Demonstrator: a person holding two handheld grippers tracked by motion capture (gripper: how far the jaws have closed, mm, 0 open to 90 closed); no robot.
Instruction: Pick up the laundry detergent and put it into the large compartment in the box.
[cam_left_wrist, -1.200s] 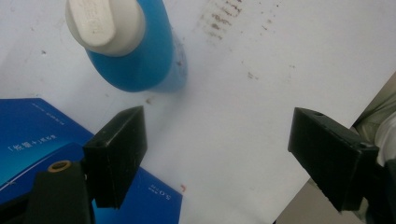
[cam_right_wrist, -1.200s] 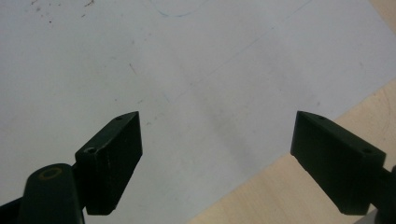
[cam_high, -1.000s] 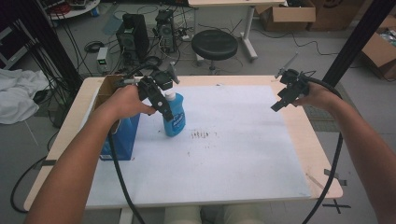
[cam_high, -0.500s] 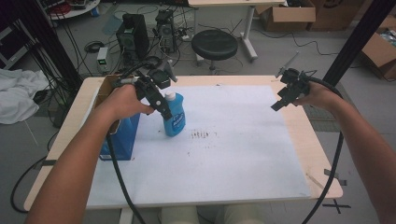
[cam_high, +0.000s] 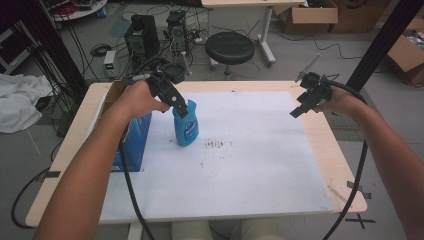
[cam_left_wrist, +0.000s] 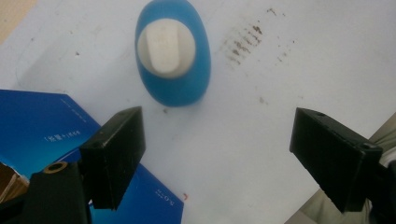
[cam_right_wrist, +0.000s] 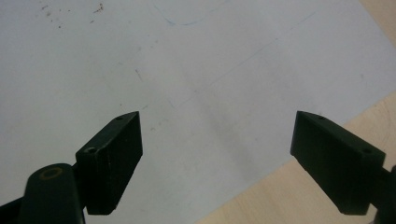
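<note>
A blue bottle (cam_high: 185, 129) with a white cap stands upright on the white sheet (cam_high: 240, 165), left of centre. My left gripper (cam_high: 180, 108) hovers just over its top, pointing down. In the left gripper view the bottle (cam_left_wrist: 173, 51) lies beyond the fingertips, and the left gripper (cam_left_wrist: 217, 116) is open. Its jaws have just been opening, with nothing between them. My right gripper (cam_high: 299, 110) hangs above the sheet's far right corner. In its own view the right gripper (cam_right_wrist: 217, 116) stands open over bare sheet.
A blue box (cam_high: 134, 142) stands on the table's left side, close to the bottle, and is the blue box (cam_left_wrist: 42, 126) beside my left jaw. Dark smudges (cam_high: 215, 144) mark the sheet. The wooden table edge (cam_right_wrist: 327, 196) runs under the right gripper. A black stool (cam_high: 229, 47) stands behind the table.
The left gripper has come slightly off the bottle's top, and the bottle still stands upright. The right gripper has stayed where it was.
</note>
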